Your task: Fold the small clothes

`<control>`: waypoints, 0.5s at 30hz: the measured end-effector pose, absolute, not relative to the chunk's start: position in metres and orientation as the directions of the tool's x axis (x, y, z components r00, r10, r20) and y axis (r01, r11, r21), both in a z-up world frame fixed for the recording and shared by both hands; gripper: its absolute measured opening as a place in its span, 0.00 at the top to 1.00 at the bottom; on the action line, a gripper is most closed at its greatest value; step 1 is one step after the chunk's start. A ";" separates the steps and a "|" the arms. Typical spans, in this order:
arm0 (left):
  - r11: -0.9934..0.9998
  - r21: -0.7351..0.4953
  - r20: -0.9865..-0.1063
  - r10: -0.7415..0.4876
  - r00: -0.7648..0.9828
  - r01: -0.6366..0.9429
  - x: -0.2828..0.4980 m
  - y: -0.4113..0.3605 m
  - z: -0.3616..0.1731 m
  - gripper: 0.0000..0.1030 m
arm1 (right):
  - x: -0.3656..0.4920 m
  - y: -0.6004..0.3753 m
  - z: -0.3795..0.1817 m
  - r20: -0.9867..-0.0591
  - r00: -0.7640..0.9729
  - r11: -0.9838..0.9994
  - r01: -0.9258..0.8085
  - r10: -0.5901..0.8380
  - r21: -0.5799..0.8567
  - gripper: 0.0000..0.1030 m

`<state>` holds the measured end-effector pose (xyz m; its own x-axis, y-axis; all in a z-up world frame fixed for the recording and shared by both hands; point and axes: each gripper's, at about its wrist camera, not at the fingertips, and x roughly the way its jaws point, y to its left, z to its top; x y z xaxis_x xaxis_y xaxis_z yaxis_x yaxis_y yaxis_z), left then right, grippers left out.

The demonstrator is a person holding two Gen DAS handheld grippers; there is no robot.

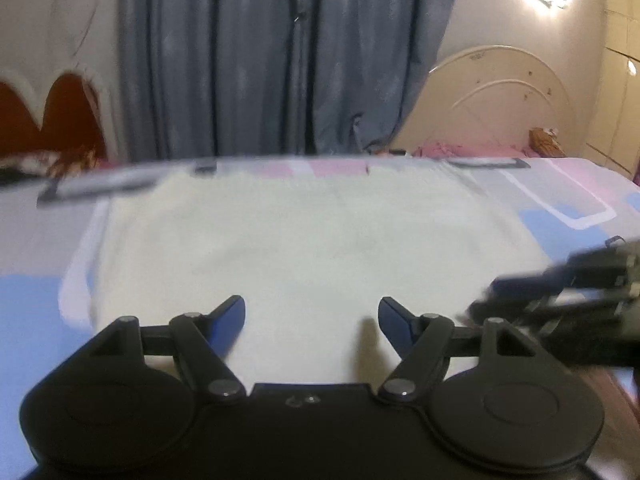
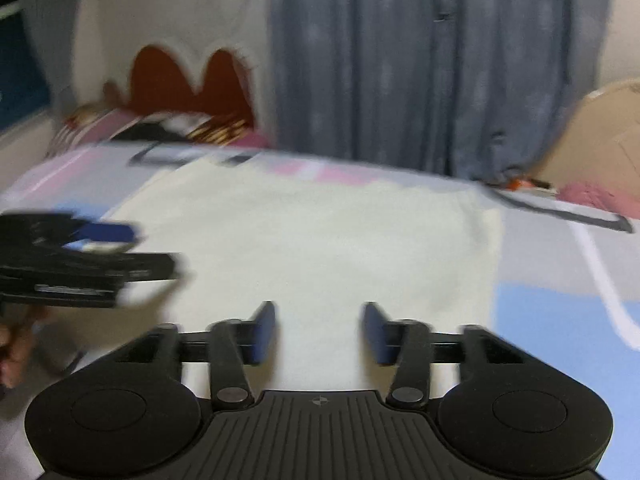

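A cream-white garment [image 1: 300, 248] lies spread flat on the bed; it also fills the middle of the right wrist view [image 2: 320, 240]. My left gripper [image 1: 312, 316] is open and empty, hovering over the garment's near edge. My right gripper [image 2: 320, 328] is open and empty over the near edge too. The right gripper shows blurred at the right of the left wrist view [image 1: 560, 300]. The left gripper shows blurred at the left of the right wrist view [image 2: 80, 264]. Both views are motion-blurred.
The bed sheet [image 1: 560, 216] has blue, pink and white blocks. Grey-blue curtains [image 1: 260, 60] hang behind the bed. A cream headboard [image 1: 508, 96] stands at the right, with pink bedding [image 1: 460, 148] below it. Patterned cloth [image 2: 160, 128] lies at the far left.
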<state>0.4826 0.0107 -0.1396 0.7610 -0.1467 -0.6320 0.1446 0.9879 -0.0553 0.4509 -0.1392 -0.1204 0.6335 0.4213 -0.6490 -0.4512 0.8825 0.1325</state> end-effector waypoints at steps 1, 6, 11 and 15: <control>0.987 -0.070 -0.653 -0.156 0.741 0.146 0.478 0.007 -0.147 0.30 | 0.446 -0.134 -0.124 -0.661 0.625 0.884 -0.450 0.414 0.128 0.76; 0.988 -0.015 -0.653 -0.129 0.747 0.157 0.459 -0.002 -0.146 0.30 | 0.432 -0.127 -0.125 -0.662 0.644 0.902 -0.416 0.383 0.117 0.79; 0.992 0.012 -0.674 -0.087 0.734 0.129 0.458 0.005 -0.151 0.28 | 0.417 -0.102 -0.126 -0.683 0.617 0.882 -0.462 0.391 0.087 0.79; 0.999 0.013 -0.679 -0.023 0.734 0.043 0.436 0.047 -0.153 0.28 | 0.407 -0.129 -0.129 -0.690 0.654 0.920 -0.390 0.310 0.043 0.79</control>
<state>0.4365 0.0472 -0.1534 0.7340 -0.0228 -0.6787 0.0434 0.9990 0.0134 0.4066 -0.1289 -0.1288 0.6545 0.3096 -0.6898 -0.3900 0.9198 0.0428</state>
